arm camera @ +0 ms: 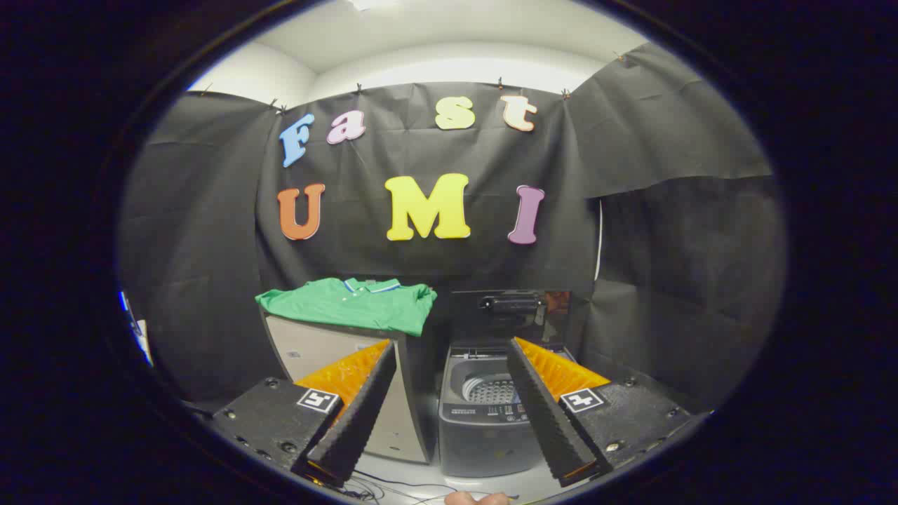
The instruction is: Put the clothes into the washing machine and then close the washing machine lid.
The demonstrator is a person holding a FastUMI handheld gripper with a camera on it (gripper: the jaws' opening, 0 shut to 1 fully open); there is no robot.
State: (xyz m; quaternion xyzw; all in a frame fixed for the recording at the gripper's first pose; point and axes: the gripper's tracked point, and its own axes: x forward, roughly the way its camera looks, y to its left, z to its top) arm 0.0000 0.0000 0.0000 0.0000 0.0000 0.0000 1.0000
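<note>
Gripper [449,351] is held level and faces the booth's back wall, with its two black ribbed, orange-backed fingers [358,407] spread wide and nothing between them. Beyond the left finger, a green short-sleeved polo shirt with a striped collar [351,303] lies flat on top of a beige box-shaped cabinet [309,351], one sleeve hanging over the cabinet's edge. Just beside the cabinet, between and beyond the fingers, stands a small grey top-loading washing machine [484,428]; its dark lid [508,312] stands raised upright, exposing the perforated metal drum [491,389].
</note>
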